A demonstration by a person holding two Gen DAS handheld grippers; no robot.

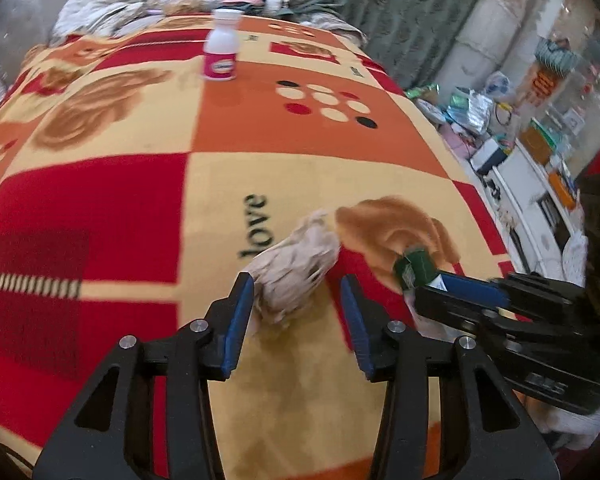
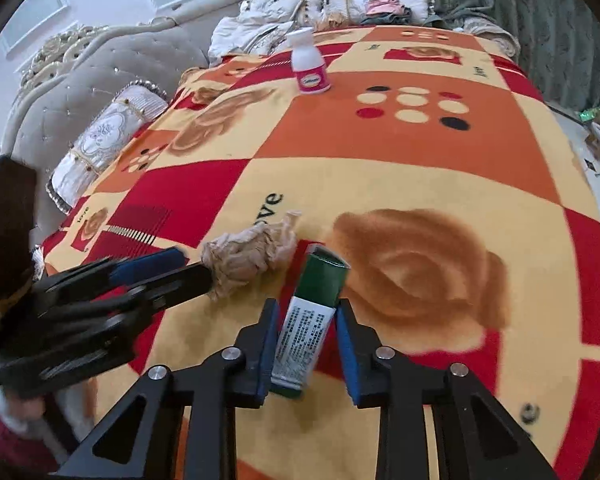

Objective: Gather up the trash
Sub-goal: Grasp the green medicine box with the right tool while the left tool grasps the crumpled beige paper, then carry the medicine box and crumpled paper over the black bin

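Right claw (image 2: 306, 344) is clamped on the green carton (image 2: 314, 312), lower middle: light, crushable. Left claw (image 1: 298, 320) gapes around the soft crumpled tissue (image 1: 296, 270) on the bed (image 1: 320, 152); pinch its bulk.

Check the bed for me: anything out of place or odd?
A crumpled tissue and a green carton, its far end flapped open, litter the blanket. A white bottle stands upright farther back. Nothing spilled.
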